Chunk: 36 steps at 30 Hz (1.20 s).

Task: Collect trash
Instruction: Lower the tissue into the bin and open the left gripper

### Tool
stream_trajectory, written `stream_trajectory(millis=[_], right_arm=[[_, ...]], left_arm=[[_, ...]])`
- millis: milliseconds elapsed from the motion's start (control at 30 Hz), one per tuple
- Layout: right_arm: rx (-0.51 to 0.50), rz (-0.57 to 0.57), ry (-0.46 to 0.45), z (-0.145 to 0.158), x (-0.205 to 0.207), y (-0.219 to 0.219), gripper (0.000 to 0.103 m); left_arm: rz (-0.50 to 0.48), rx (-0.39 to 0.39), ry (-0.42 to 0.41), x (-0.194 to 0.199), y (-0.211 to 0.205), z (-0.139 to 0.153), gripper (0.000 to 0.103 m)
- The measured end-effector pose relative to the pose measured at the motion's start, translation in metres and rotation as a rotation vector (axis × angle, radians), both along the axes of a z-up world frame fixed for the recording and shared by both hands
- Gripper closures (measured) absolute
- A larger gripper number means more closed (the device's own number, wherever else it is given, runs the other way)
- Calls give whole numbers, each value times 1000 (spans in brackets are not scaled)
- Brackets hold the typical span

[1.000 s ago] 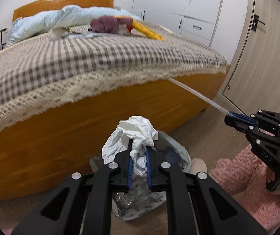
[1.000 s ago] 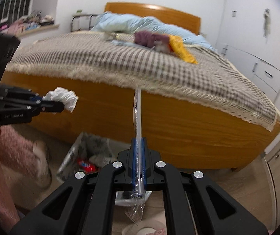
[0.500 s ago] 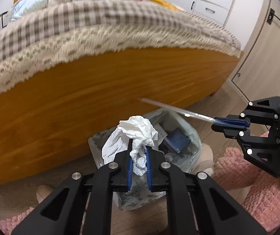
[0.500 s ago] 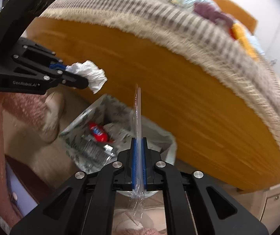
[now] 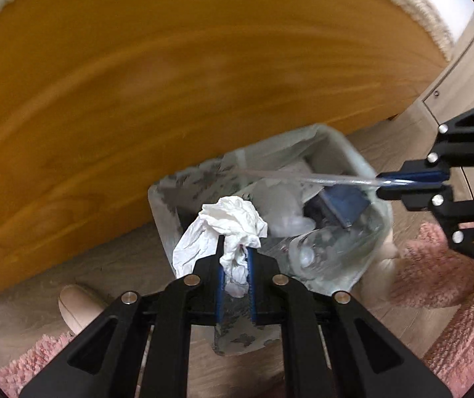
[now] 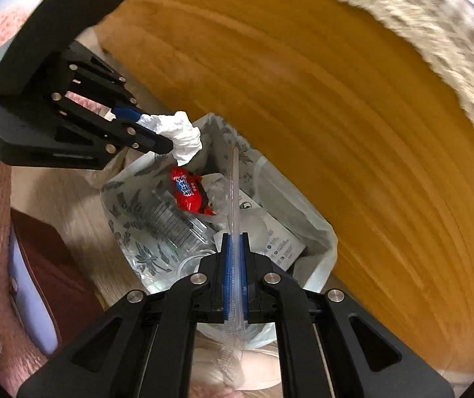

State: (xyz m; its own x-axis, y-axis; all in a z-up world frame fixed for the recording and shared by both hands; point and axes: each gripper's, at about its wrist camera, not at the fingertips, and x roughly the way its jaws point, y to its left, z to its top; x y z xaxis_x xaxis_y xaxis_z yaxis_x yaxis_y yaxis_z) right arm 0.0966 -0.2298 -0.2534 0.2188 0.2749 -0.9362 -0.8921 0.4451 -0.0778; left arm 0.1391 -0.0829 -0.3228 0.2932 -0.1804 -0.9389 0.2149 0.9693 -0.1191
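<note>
White crumpled tissue (image 5: pixel 228 229) pinched in our left hand-held gripper (image 5: pixel 233 258) and clear plastic straw sleeve (image 6: pixel 233 199) clamped in our right hand-held gripper (image 6: pixel 234 252) hang above the plastic-lined bin (image 6: pixel 316 232), presumably for dropping.

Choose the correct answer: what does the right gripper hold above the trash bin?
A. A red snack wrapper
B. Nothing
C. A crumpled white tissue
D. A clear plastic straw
D: in the right wrist view the right gripper is shut on a clear plastic straw above the trash bin; the crumpled tissue is in the left gripper.
</note>
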Motion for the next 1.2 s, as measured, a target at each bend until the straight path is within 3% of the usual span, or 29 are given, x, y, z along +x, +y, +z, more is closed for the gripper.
stream_trajectory(millis=[267,433,833,967,1067,1133,1200], right_arm=[[-60,100,68,-25,26,22,98],[-140,153,56,-46,35,32,98],[-189,162,74,-62,51,36,98],[-200,161,77,-66,51,34,98],[-201,146,78,-66,54,30,97],[-200,143,75,-65,55,29,97],[-199,145,69,-63,54,29,97]], left_arm=[[19,-6,71,14,2,-17,94],[14,-2,86,23,0,-22,94],[25,-19,108,30,4,-27,94],[17,-58,118,31,6,-25,93],[11,-69,107,30,6,-19,70],[8,-67,99,29,5,-17,50],[9,-64,95,28,4,-17,39]])
